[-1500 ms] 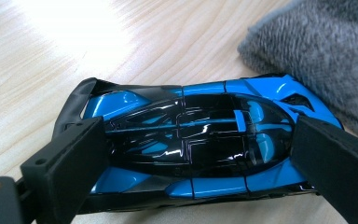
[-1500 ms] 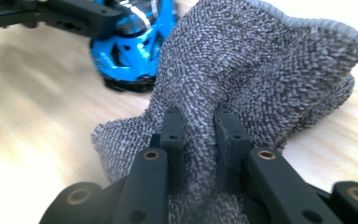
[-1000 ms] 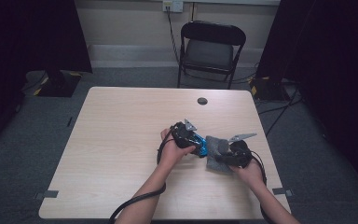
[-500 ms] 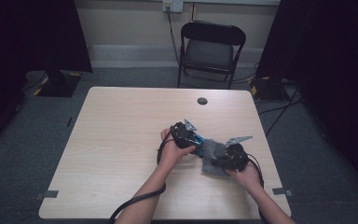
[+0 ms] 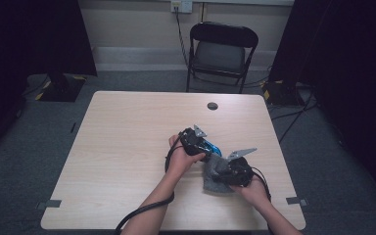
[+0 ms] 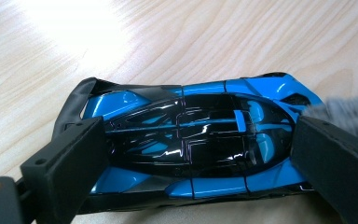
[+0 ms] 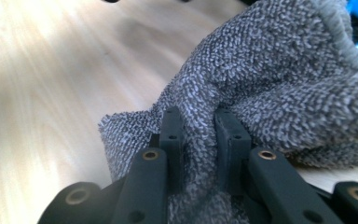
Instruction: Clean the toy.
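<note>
Blue toy car (image 6: 191, 149), one, clamped in left gripper (image 6: 200, 168) jaws; grey cloth (image 7: 270, 88), one, pinched in right gripper (image 7: 199, 140) jaws

One blue toy car (image 6: 191, 149); one grey cloth (image 7: 270, 84); two grippers; one chair (image 5: 223, 49)

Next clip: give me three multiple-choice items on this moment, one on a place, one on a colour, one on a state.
1. Where does the toy car sit?
A. on the chair
B. on the table, between the left tool's jaws
C. on the floor

2. What colour is the car?
A. red and white
B. yellow
C. blue and black

3. What is the right tool doing?
A. shut on the grey cloth
B. open above the cloth
C. holding the car

Answers: B, wood grain lies around the car and a black jaw stands at each end; C, glossy blue panels around black; A, the cloth is pinched between its jaws.
</note>
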Motion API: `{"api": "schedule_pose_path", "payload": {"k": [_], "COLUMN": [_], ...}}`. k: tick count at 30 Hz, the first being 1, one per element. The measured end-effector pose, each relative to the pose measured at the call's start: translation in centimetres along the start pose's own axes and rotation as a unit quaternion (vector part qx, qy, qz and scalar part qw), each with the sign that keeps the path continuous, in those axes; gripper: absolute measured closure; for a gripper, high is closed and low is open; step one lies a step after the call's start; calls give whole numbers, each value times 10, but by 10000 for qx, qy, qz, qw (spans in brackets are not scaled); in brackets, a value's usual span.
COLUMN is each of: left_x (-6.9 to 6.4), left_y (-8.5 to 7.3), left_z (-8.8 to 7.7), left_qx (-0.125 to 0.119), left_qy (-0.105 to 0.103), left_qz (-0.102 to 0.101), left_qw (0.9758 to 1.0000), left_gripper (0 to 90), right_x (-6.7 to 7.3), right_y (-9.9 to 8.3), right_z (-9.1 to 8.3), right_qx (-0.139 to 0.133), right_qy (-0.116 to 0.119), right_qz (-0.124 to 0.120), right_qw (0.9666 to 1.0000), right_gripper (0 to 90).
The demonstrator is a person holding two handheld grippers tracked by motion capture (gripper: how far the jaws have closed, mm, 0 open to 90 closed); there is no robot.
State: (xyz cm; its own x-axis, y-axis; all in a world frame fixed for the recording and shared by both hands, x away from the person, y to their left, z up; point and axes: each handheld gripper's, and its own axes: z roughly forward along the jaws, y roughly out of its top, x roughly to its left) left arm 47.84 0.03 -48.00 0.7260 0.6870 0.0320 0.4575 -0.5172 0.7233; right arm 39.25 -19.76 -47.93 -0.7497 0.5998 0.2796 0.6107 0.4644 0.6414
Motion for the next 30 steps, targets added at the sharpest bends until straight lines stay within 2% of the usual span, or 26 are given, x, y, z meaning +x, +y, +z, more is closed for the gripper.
{"api": "schedule_pose_path", "payload": {"k": [11, 21, 22, 27, 30], "left_x": [-1, -2, -2, -2, -2], "left_y": [0, 0, -1, -1, 0], "left_z": [0, 1, 1, 0, 0], "left_qx": [-16, -50, -57, -57, -37], "left_qy": [-12, -14, -17, -21, -19], "left_qz": [-33, -48, -56, -43, -29], "left_qw": [10000, 10000, 10000, 10000, 10000], "left_gripper": [38, 38, 38, 38, 38], "right_x": [10, 22, 23, 25, 19], "right_y": [-1, -7, -7, -9, -12], "right_z": [3, 0, -2, -16, -27], "right_qx": [43, 77, 49, -9, -96], "right_qy": [188, 547, 617, 589, 589], "right_qz": [-109, -270, -295, -382, -281], "right_qw": [9998, 9981, 9976, 9975, 9978], "right_gripper": [752, 746, 743, 741, 741]}}
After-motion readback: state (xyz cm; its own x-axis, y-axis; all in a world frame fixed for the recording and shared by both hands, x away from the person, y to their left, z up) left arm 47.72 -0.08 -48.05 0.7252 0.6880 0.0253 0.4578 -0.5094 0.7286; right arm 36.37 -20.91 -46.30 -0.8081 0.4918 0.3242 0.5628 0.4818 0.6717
